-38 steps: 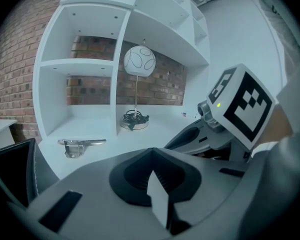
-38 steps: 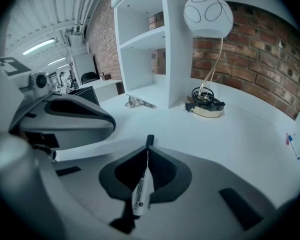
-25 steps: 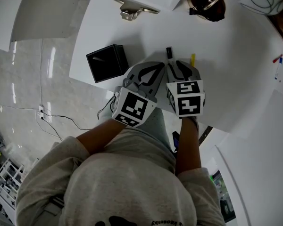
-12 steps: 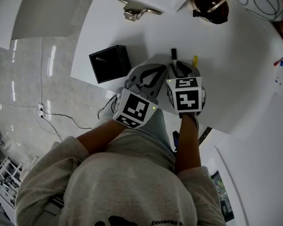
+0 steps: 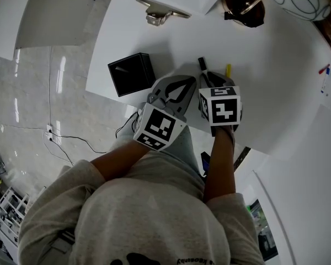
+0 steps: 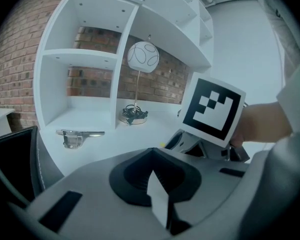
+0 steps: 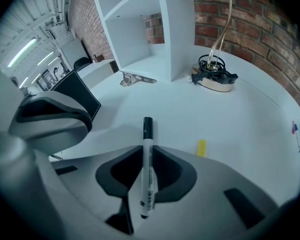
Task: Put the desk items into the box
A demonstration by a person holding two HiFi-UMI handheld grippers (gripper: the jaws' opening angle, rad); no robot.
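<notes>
So right now we've got the right gripper clamped on a white marker with a black cap. Its jaws have just been closing, and the marker sits pinched between the two pads, with the cap poking out past the tips toward 12 o'clock. The left gripper is parked just beside it on the 9 o'clock side, jaws together. In the left gripper view we can see a pale sliver at the seam, but we honestly can't tell what it is. Both grippers hang over the near edge of the white table. The black box sits open-topped at about 10 o'clock from the left gripper, near the table's edge. A small yellow thing lies flat on the table at about 1 o'clock from the right gripper's tips, close to the marker but not touching it. Further up the table, at about 12 o'clock, there's a metal clip. A lamp base with its coiled cord is at about 1 o'clock, well apart from everything else.
</notes>
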